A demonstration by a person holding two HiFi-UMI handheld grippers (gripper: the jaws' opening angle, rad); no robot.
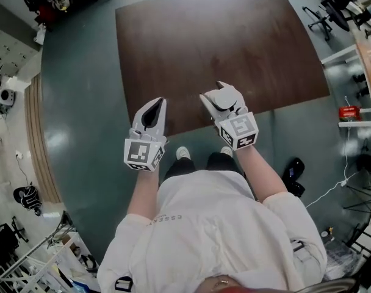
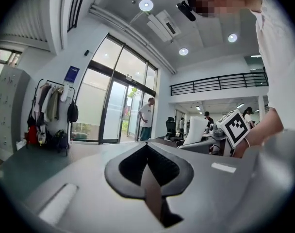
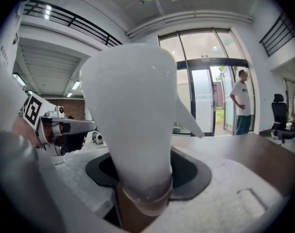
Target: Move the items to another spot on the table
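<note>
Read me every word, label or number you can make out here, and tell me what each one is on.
"ESSEN", upside down on the back of the shirt; the letters after that are unclear.
Blue sign on the wall: too small to read.
Left cube and right cube: square marker patterns only, no words.

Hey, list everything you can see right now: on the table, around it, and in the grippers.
table: one, dark brown, ahead of the person
white container: one, spouted, held in the right gripper
glass doors: one set, dark frames, far wall
clothes rack: one, dark garments, beside the doors
bystander: one, white shirt, at the doors
office chair: one, black, past the table's far right corner
red object: one, on the floor-side shelf at right; too small to identify
left gripper: one, grey-white, fingers together, empty
right gripper: one, grey-white, shut on the container
</note>
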